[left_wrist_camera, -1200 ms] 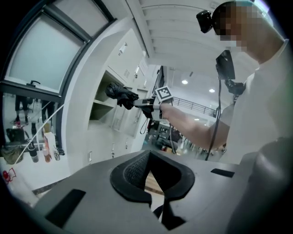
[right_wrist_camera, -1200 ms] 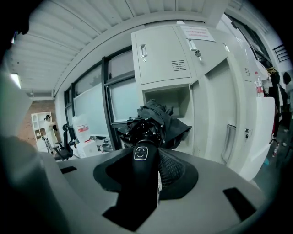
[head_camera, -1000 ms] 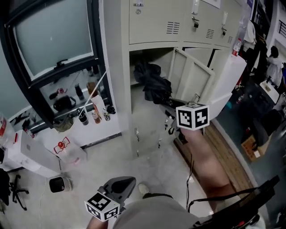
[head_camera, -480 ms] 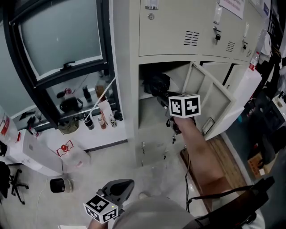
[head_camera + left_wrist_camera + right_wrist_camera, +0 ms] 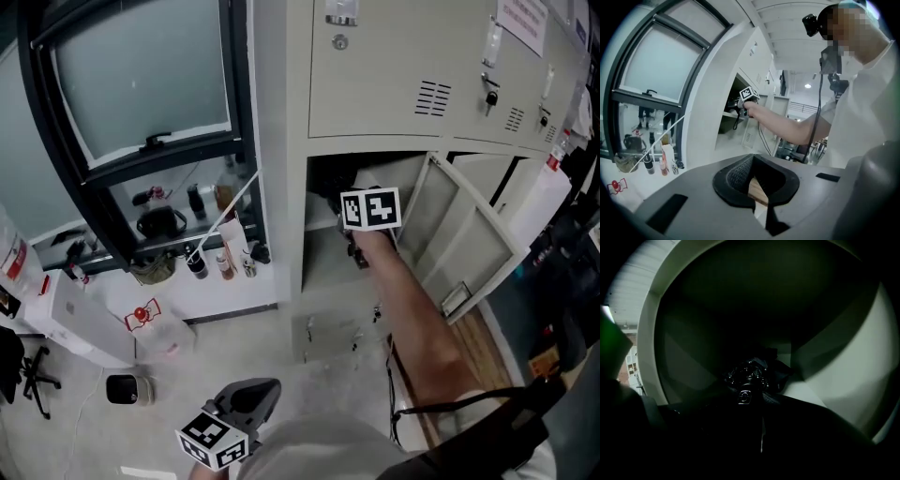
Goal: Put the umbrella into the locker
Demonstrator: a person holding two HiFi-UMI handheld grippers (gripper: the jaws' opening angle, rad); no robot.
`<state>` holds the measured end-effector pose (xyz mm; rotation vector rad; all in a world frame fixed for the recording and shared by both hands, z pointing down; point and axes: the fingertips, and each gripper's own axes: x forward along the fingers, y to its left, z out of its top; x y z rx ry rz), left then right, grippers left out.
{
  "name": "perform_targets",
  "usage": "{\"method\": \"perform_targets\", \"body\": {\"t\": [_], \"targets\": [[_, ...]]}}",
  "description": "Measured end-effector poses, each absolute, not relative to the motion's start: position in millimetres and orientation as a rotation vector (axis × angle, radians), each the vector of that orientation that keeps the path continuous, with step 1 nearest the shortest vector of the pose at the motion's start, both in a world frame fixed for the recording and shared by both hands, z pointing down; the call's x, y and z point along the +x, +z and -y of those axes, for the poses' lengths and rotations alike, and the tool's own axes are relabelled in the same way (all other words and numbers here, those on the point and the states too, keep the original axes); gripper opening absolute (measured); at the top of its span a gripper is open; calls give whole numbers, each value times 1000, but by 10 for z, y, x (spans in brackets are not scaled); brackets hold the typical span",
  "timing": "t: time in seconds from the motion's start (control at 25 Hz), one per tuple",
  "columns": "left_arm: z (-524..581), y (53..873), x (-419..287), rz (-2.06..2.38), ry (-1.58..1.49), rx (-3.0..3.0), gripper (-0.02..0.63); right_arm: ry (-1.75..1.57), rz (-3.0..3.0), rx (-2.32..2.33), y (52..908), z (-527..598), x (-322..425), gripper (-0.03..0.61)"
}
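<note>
The black folded umbrella (image 5: pixel 750 376) lies ahead of my right gripper (image 5: pixel 757 427) inside the dark locker compartment (image 5: pixel 323 202), its button end between the jaws. In the head view my right gripper (image 5: pixel 364 208), shut on the umbrella, reaches into that open compartment, and its marker cube hides most of the umbrella. The compartment's door (image 5: pixel 469 234) stands swung out to the right. My left gripper (image 5: pixel 246 401) hangs low near my body, shut and holding nothing. From the left gripper view (image 5: pixel 754 185) the right gripper (image 5: pixel 746 97) shows at the locker's opening.
Shut locker doors (image 5: pixel 403 84) sit above the open compartment, and more lockers continue to the right. A black-framed window (image 5: pixel 141 84) with bottles (image 5: pixel 220 255) on its sill is at the left. A white box (image 5: pixel 84 323) and a small round object (image 5: pixel 122 386) are on the floor.
My right gripper has carried the umbrella forward from in front of the locker into the open compartment, where it is now mostly out of sight. The left gripper stayed low by my body.
</note>
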<state>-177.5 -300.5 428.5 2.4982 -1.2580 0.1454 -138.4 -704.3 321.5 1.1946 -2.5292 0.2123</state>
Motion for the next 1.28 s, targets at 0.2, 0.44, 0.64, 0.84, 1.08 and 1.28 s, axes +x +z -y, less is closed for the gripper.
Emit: {"method": "perform_targets", "body": {"t": [0.2,0.44,0.64,0.84,1.08,1.28], "targets": [[3089,4305,-1839,1273,143,2484,11,220,2479,1191,3337,7219,-1467,155],[3060,4337,-1913,1279,138,2468,11,180,2398,1180,3422,7260,-1511,155],[2926,4345,-1936,1274,140,2464,11,178,2348,1162,3469,7253,-1532,156],[2657,4380,-1971,1261,164,2454,11,151,2343,1173,3436,7139,-1499,184],[2342,4344,-2013,1230,172,2461,11,143,2363,1209,3271,6814,-1368,186],[2056,4369,-1950,1174,181,2484,11,85,2362,1258,3132,6408,-1185,186]]}}
